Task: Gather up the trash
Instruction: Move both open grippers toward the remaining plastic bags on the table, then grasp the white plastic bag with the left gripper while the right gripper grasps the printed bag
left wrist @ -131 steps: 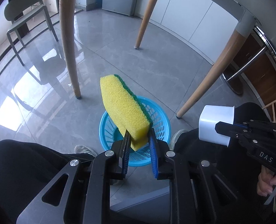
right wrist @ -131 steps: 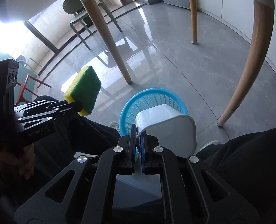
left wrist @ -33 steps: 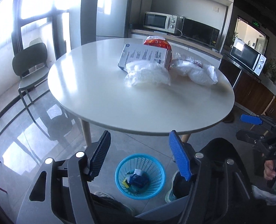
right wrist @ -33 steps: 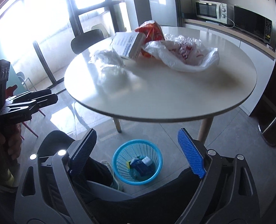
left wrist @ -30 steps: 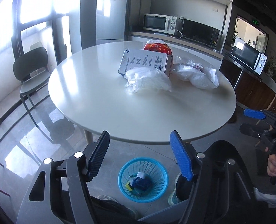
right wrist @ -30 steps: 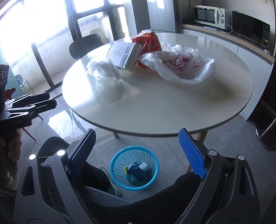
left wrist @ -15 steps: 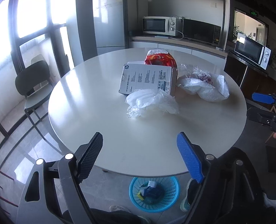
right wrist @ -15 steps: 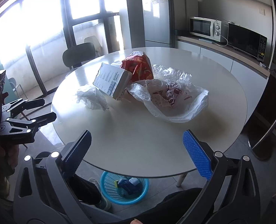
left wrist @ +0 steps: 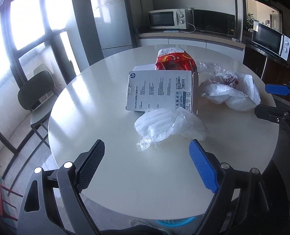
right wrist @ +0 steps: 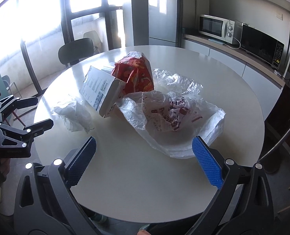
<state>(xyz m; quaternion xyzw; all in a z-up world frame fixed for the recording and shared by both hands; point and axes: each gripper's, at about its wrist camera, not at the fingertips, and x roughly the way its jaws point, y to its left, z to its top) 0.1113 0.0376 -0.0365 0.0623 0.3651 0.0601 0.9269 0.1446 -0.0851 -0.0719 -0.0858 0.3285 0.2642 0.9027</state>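
Rim of a blue plastic basket (left wrist: pixel 175 220) is peeking under the round white table (left wrist: pixel 109 117) in the left view only; left gripper (left wrist: pixel 146 166), its jaws just widened, and right gripper (right wrist: pixel 144 160) are gaping empty.

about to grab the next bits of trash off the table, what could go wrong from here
The white printed cardboard box leans against the red patterned snack bag, so pulling the bag first may tip the box. The crumpled white plastic wrap and the thin printed plastic bag are limp; the left gripper or right gripper may catch only a corner.
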